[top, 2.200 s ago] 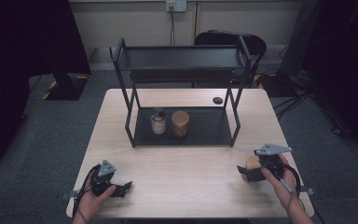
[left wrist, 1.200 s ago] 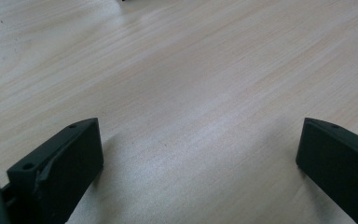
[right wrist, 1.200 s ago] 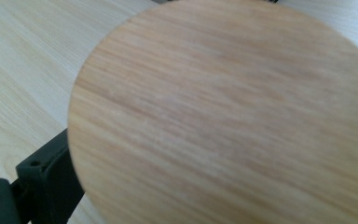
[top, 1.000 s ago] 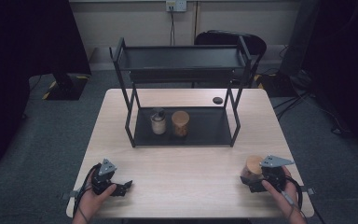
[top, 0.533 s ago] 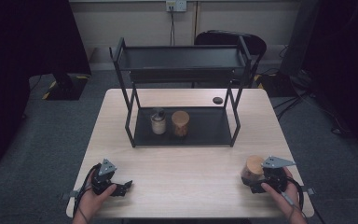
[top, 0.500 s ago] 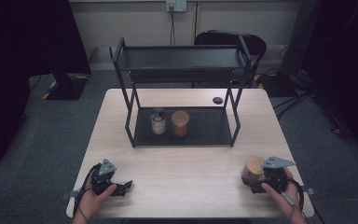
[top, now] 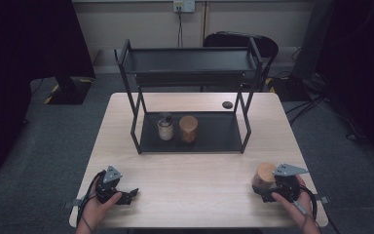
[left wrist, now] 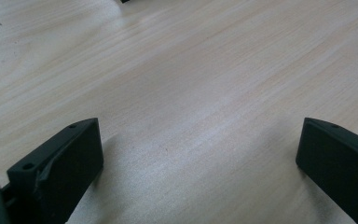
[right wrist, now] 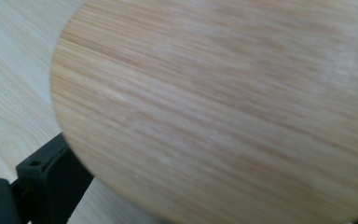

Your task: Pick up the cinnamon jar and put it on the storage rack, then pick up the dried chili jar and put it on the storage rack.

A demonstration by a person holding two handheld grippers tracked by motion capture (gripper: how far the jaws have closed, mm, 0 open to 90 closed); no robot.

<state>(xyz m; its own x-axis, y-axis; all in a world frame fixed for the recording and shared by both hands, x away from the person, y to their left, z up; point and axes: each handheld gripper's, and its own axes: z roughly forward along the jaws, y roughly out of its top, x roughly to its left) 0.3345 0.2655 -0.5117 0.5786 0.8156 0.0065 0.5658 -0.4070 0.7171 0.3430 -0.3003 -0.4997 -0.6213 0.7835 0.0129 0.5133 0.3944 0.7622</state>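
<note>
The whole counter is overlooked from above its near edge; its wood grain is seen close-up from both gripper cameras.

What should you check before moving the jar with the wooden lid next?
1. Grip: right gripper is around the wooden-lid jar; whether the jaws press it firmly: cannot tell.
2. Jar upright at the table's near right corner: ok.
3. Room on the rack's lower shelf, right of the brown jar and the white jar: ok.
4. Left gripper open, holding nothing, far from the jar: ok.
5. Table between jar and rack free of things: ok.
</note>
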